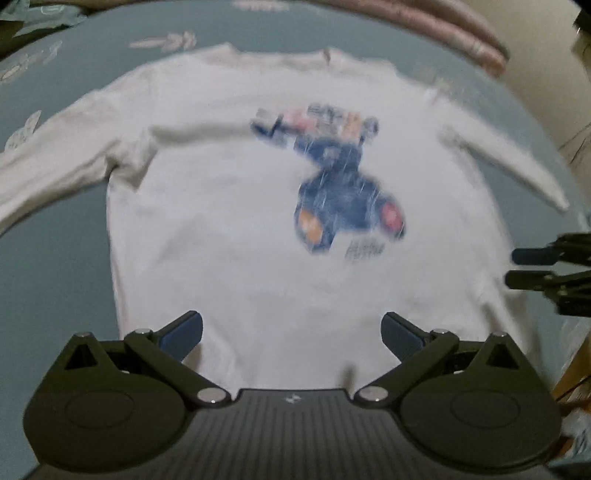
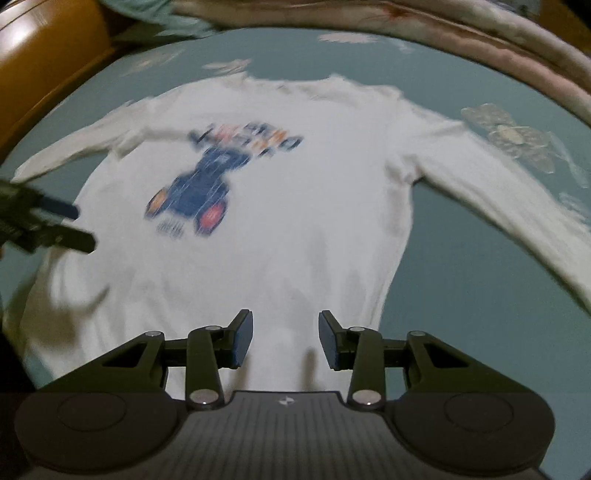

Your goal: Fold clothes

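A white long-sleeved shirt (image 1: 236, 229) with a blue printed figure (image 1: 340, 184) lies spread flat, front up, on a bed (image 1: 48, 280) covered in a grey-blue patterned sheet, collar toward the far edge and both sleeves stretched out sideways. The left tool (image 1: 291, 334) hovers above the shirt's near hem, its jaws wide apart and holding nothing. The right tool (image 2: 286, 338) hangs over the hem too, jaws parted and empty. A pink blanket (image 2: 461, 33) lies along the bed's far edge
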A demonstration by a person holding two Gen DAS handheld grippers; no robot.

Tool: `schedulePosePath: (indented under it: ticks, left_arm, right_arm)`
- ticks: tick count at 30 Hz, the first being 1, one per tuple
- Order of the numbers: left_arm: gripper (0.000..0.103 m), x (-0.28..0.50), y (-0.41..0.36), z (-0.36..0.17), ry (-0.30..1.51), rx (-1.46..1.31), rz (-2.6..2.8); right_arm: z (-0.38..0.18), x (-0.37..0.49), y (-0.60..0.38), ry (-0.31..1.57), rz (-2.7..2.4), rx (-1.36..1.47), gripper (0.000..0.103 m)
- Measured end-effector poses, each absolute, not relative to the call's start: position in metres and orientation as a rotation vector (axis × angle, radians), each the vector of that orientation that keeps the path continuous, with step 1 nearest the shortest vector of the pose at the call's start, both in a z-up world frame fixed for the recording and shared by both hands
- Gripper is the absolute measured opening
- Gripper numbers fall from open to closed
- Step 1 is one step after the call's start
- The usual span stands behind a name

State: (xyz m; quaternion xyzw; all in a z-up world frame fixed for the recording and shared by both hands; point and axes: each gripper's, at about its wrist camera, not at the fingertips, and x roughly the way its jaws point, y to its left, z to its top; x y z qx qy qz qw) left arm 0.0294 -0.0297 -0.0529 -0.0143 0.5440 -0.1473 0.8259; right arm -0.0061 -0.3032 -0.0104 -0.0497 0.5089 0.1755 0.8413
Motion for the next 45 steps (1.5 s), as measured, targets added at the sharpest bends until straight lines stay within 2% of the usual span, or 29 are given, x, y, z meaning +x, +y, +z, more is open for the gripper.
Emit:
schedulePosePath:
  ticks: [7, 14, 18, 26, 30, 39, 45]
  left_arm:
    - [0.102, 0.006, -0.006, -0.043, 1.171, -0.021, -0.232]
    - [0.102, 0.005, 0.009, -0.036, 1.151, -0.055, -0.139]
    - [0.102, 0.015, 0.006, -0.025, 1.095, -0.108, -0.151]
    - [0.102, 0.023, -0.011, -0.021, 1.038, -0.023, -0.187]
    - [0.102, 0.028, -0.007, -0.024, 1.021, -0.042, -0.175]
    - [0.102, 0.031, 0.026, -0.036, 1.015, -0.181, -0.098]
    - [0.102, 0.025, 0.047, -0.047, 1.029, -0.258, -0.043]
  right_arm:
    - [-0.025, -0.019, -0.301, 1.116, 0.596, -0.154, 0.044]
    - [-0.022, -0.023, -0.259, 1.016, 0.893, -0.258, 0.044]
    - [-0.013, 0.006, -0.234, 0.929, 0.946, -0.33, 0.044]
    - [0.04, 0.112, -0.2, 0.705, 0.939, -0.423, 0.044]
    - [0.05, 0.173, -0.174, 0.648, 0.948, -0.417, 0.044]
    - [-0.003, 0.293, -0.082, 0.71, 0.986, -0.541, 0.044]
    - [-0.046, 0.325, -0.045, 0.766, 1.055, -0.705, 0.044]
